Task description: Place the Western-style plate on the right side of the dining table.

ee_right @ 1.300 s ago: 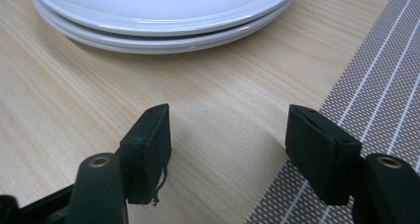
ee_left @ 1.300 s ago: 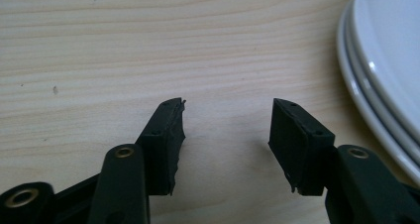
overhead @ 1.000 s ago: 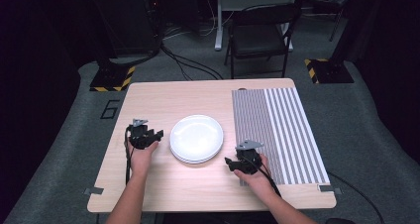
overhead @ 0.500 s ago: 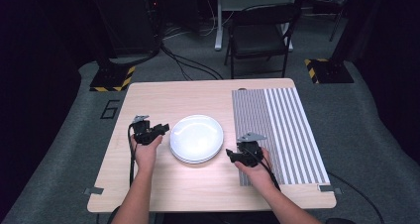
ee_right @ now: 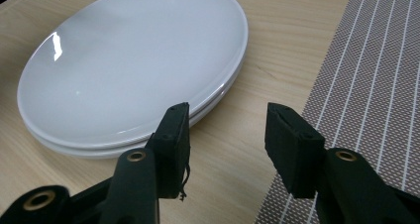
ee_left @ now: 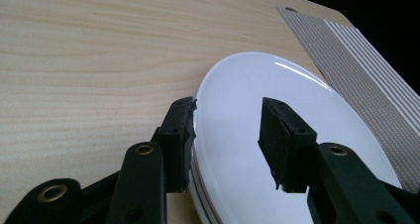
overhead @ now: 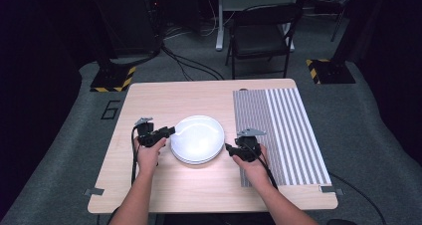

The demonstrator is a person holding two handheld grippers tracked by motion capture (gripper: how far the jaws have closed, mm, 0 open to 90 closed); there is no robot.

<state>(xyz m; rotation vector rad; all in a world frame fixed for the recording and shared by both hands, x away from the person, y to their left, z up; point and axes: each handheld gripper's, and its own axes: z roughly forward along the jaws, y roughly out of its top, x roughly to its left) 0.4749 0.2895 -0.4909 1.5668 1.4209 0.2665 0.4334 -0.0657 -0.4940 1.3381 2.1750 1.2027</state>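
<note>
A stack of white plates (overhead: 197,139) sits in the middle of the wooden table (overhead: 174,100). My left gripper (overhead: 171,131) is at the stack's left rim. In the left gripper view its jaws (ee_left: 228,135) straddle the plate rim (ee_left: 213,80), one outside and one over the top plate. They stand open and have just been opening a little. My right gripper (overhead: 228,148) is just right of the stack, open. Its jaws (ee_right: 228,140) have just been closing, with only bare table between them, beside the plates (ee_right: 133,65).
A grey striped mat (overhead: 278,130) covers the table's right part, close to my right gripper (ee_right: 366,85). Behind the table stand a dark chair (overhead: 261,36) and two stands with yellow-black bases (overhead: 112,78), with cables on the floor.
My left gripper's tips have come to the plates' left rim. The right gripper has shifted slightly toward the stack and its jaws have narrowed.
</note>
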